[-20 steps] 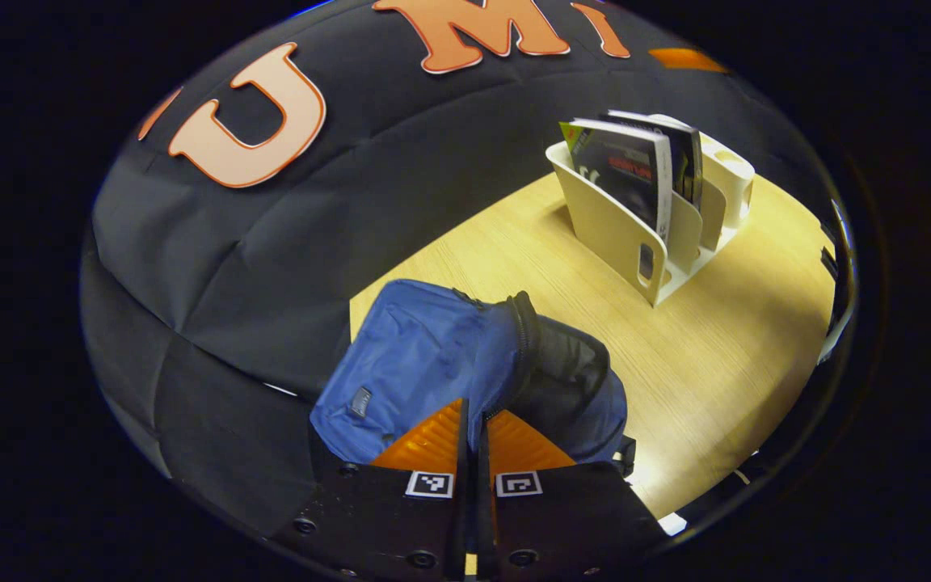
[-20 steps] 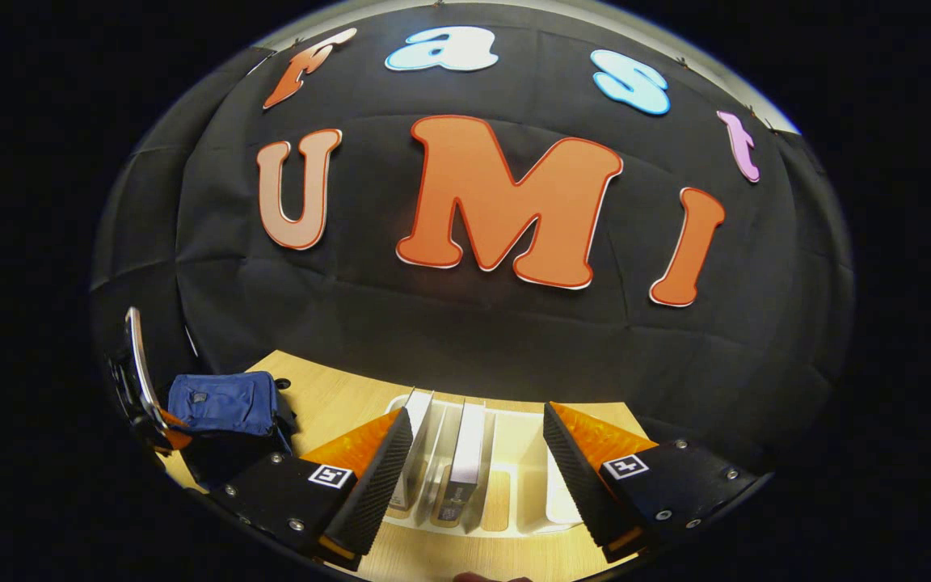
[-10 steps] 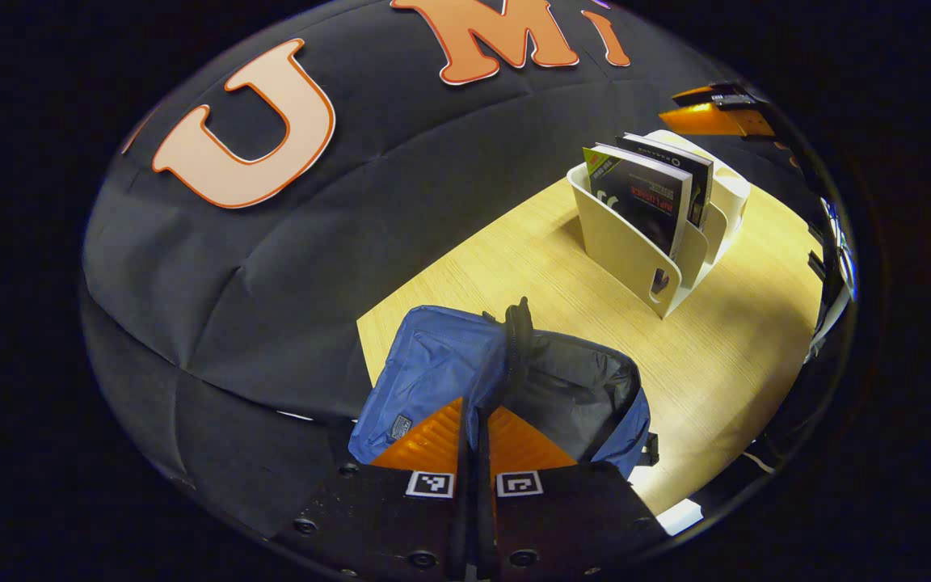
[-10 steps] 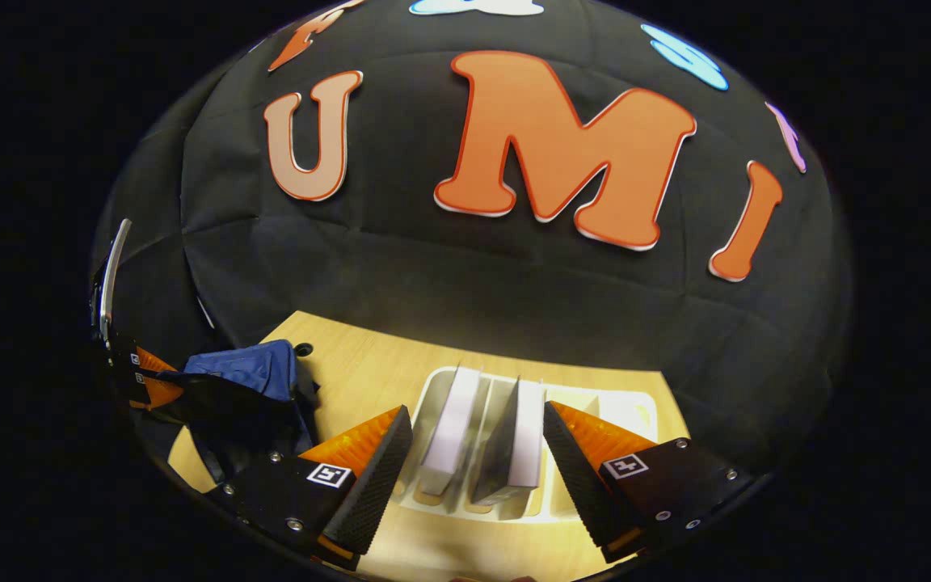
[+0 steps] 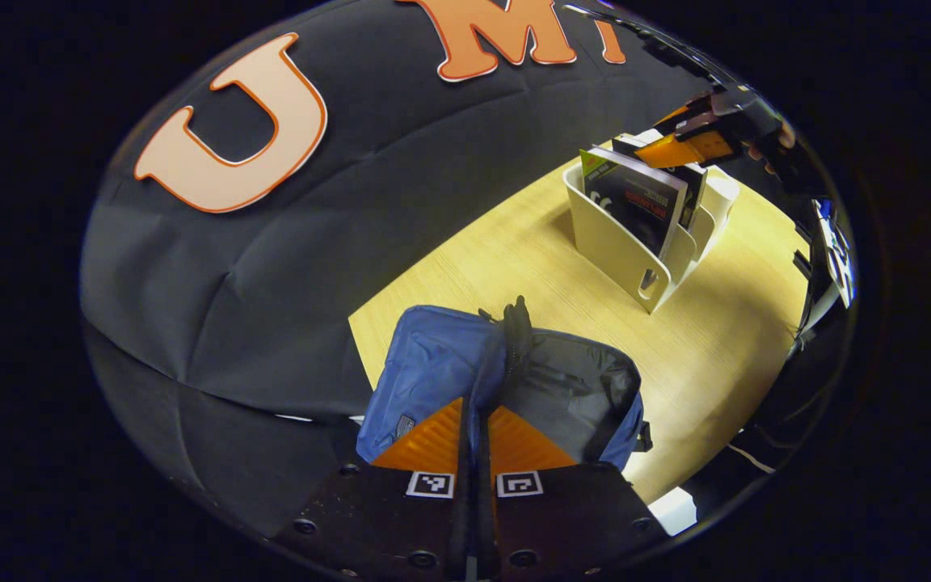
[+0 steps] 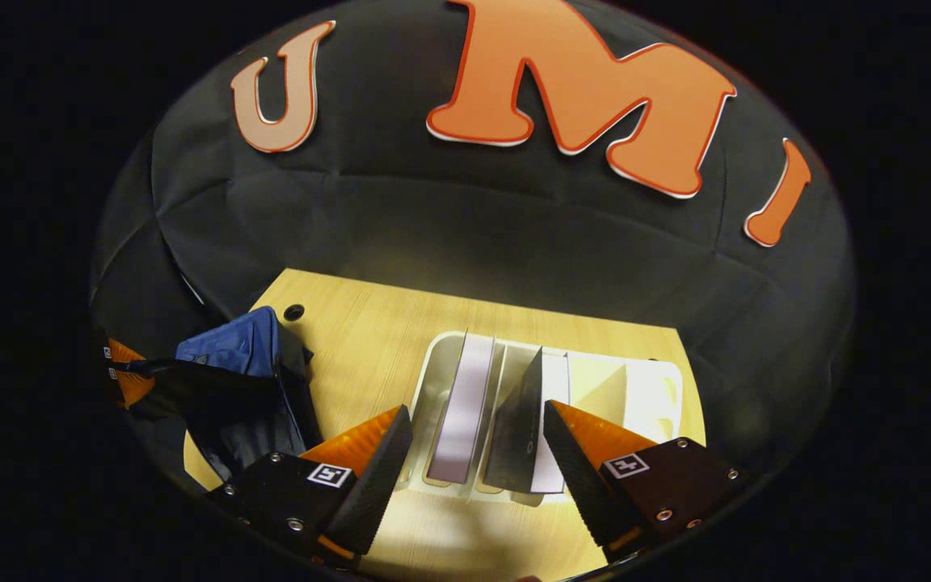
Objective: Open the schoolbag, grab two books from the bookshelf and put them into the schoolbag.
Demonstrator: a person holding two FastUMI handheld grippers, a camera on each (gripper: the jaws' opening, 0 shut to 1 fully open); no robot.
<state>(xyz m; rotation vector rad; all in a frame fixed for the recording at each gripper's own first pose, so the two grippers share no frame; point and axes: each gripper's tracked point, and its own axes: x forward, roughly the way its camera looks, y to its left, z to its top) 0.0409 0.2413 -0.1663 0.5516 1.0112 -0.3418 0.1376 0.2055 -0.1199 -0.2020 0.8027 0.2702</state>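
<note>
The left gripper (image 5: 475,420) is pinching the schoolbag (image 5: 433,368) rim; the right gripper (image 6: 478,440) is hanging wide open over 2 books (image 6: 465,396).

Blue schoolbag (image 5: 433,368) with black lining and black zip, on a pale yellow wood-grain table (image 5: 708,356). Cream-white bookshelf (image 5: 623,250) holding two books (image 5: 635,198) with black covers, green at one corner, red lettering, white page edges. Orange ribbed fingers (image 5: 433,440) on black gripper bodies, each carrying a small black-and-white square marker; black textured pads (image 6: 377,477) on the right gripper (image 6: 478,465).
</note>
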